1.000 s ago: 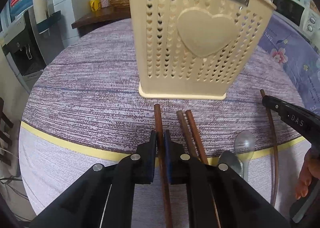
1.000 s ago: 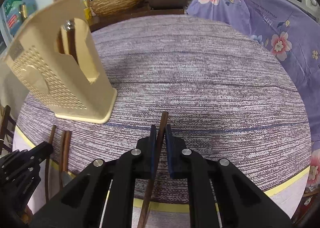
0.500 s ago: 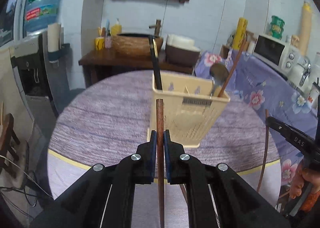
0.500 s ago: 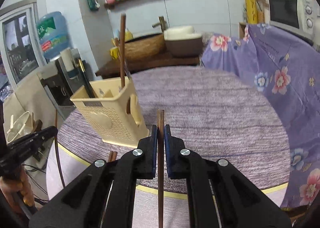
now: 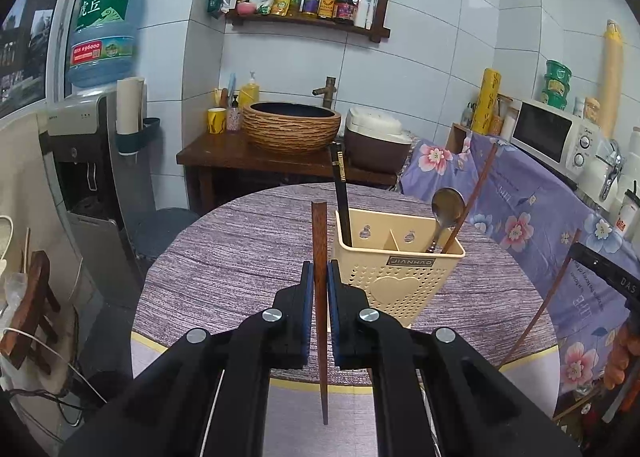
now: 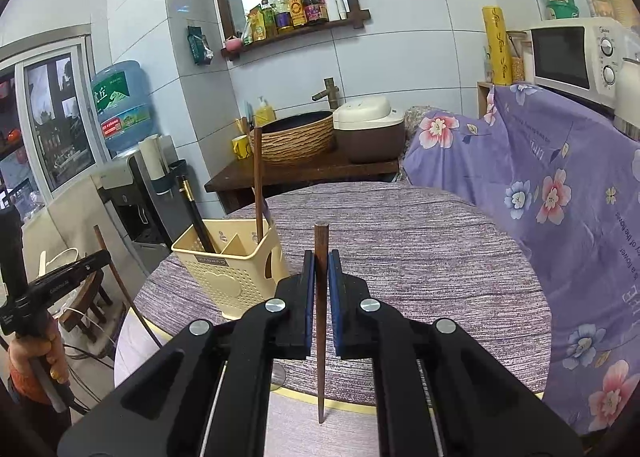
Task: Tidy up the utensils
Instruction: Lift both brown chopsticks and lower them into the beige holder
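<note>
Both grippers have come up off the table within the last second, each carrying a brown chopstick; a second ago the sticks lay on the purple cloth in front of the holder, and now the cameras look level across the kitchen instead of down at the tabletop. My read is that picking up is finished for this pair and dropping them into the holder comes next.

The cream utensil holder stands on the round table, just right of and beyond the left gripper, and to the left of the right gripper. It is perforated with small hearts, has one large heart on its front and a divider inside. In it lean a black chopstick, a metal spoon and a brown chopstick.

The left gripper is clamped on its chopstick, which runs upright between the blue pads, its squared butt end up and its point below. The right gripper is likewise closed on its chopstick, butt end up
</note>
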